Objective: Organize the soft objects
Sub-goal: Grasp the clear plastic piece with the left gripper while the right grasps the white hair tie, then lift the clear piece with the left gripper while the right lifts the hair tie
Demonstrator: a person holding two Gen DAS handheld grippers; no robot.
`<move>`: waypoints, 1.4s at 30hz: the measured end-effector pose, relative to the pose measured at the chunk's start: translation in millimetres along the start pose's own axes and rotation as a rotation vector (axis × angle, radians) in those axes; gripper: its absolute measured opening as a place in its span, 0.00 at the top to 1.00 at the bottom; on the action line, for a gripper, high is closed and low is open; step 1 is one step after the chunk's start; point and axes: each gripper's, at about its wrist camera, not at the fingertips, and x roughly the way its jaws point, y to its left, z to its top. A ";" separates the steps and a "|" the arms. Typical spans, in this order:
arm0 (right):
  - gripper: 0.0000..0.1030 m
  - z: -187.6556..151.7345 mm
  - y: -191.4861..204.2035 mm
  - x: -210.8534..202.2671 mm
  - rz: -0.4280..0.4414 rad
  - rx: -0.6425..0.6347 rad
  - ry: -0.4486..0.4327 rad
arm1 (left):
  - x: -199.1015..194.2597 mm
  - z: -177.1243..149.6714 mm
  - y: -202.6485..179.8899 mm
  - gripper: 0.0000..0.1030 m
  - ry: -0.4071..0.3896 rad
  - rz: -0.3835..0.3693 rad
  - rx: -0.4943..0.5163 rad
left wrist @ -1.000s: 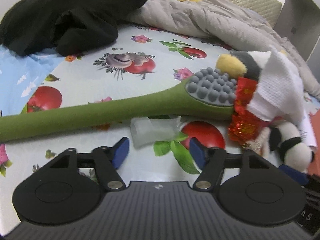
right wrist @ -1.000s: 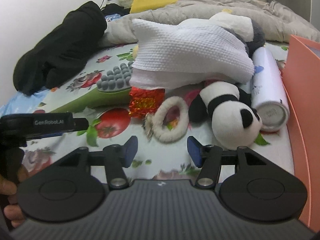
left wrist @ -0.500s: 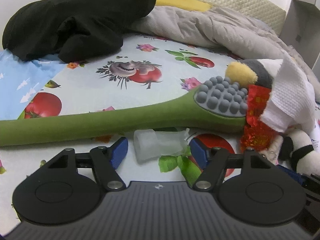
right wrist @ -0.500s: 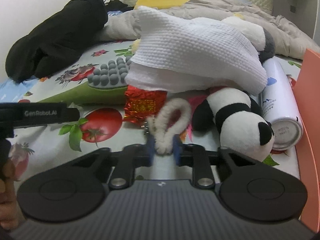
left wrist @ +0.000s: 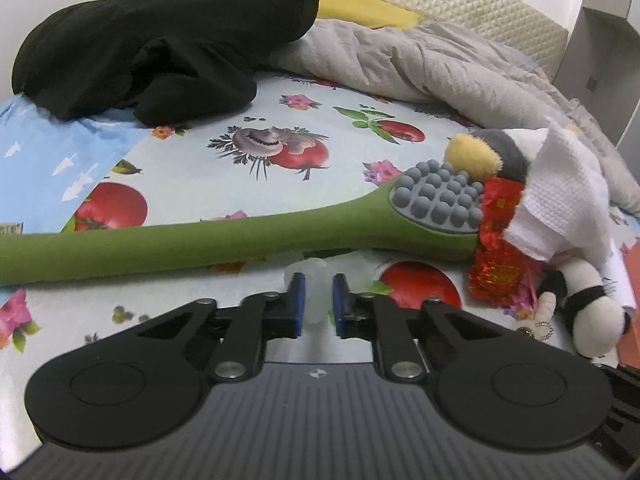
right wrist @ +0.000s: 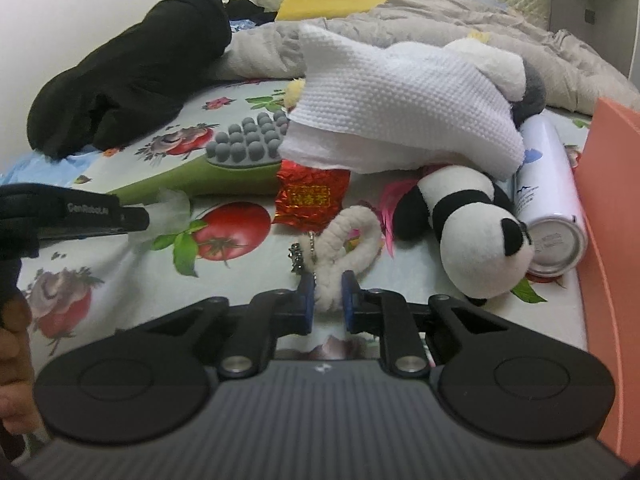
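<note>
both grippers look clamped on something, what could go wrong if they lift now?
1. The left gripper is closing on a flimsy translucent wrapper pinched near one end; it may slip out.
2. The right gripper pinches the white fluffy ring, whose metal chain dangles and could snag.
3. The ring lies against the panda plush and red foil packet; lifting may drag them.

On the bed [right wrist: 120,280], the massager [left wrist: 240,236] lies left of the packet [right wrist: 310,196]; the towel [right wrist: 400,112] rests above it; the panda [right wrist: 472,236] lies right, beside the can [right wrist: 548,184].
</note>
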 end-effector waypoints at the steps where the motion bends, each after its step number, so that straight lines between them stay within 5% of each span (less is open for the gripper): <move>1: 0.82 -0.5 0.6 -3.6 -0.001 -0.001 -0.002 | -3.8 -1.2 0.7 0.93 0.001 -0.006 -0.006; 21: 0.82 -51.6 -6.9 -95.4 -0.020 -0.021 0.027 | -107.5 -70.4 -18.3 0.94 0.096 -0.154 -0.055; 39: 0.82 -109.3 -20.1 -154.4 -0.070 0.009 0.101 | -149.0 -117.1 -51.3 0.93 0.277 -0.266 0.094; 41: 0.82 -109.9 -20.1 -154.6 -0.064 0.015 0.107 | -149.7 -117.7 -48.9 0.90 0.292 -0.257 0.107; 42: 0.82 -110.4 -19.2 -155.0 -0.067 0.009 0.106 | -150.0 -117.9 -47.1 0.81 0.301 -0.252 0.110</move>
